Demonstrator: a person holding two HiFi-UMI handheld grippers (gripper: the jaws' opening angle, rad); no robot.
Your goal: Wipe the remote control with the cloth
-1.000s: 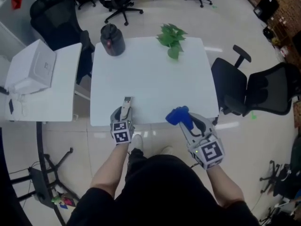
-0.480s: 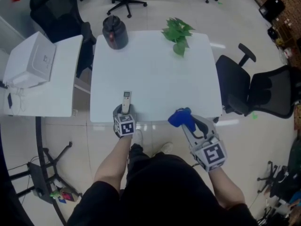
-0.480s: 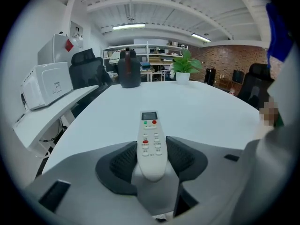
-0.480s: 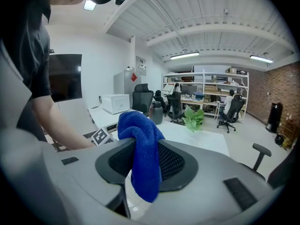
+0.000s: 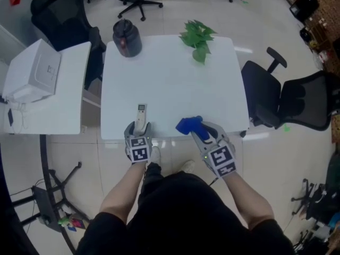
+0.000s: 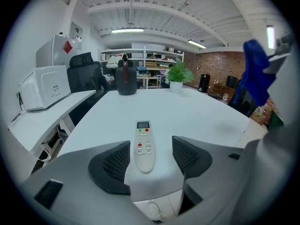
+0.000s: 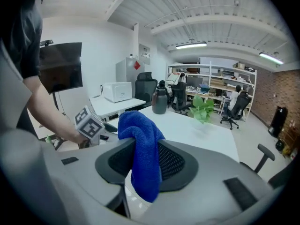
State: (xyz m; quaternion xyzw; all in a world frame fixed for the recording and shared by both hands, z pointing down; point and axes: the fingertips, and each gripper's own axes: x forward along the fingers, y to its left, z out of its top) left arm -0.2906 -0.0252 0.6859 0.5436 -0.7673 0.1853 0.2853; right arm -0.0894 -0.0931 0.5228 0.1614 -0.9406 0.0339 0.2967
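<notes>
- Remote (image 6: 144, 143) lies flat near the bench's (image 5: 170, 78) front edge, between the left gripper's (image 6: 150, 150) jaws, which have just been opening and stand clear of it.
- Left gripper tilts downward, forearm reaching forward.
- Right gripper (image 7: 146, 159) pinches the blue cloth (image 7: 140, 130), angled down beside the remote.

At the near edge of the desk (image 5: 170, 78), your left gripper (image 5: 138, 127) covers the lower end of the remote (image 5: 141, 111) — button labels too small to read. Your right gripper (image 7: 143, 161) hides the middle of the cloth (image 7: 140, 139).
</notes>
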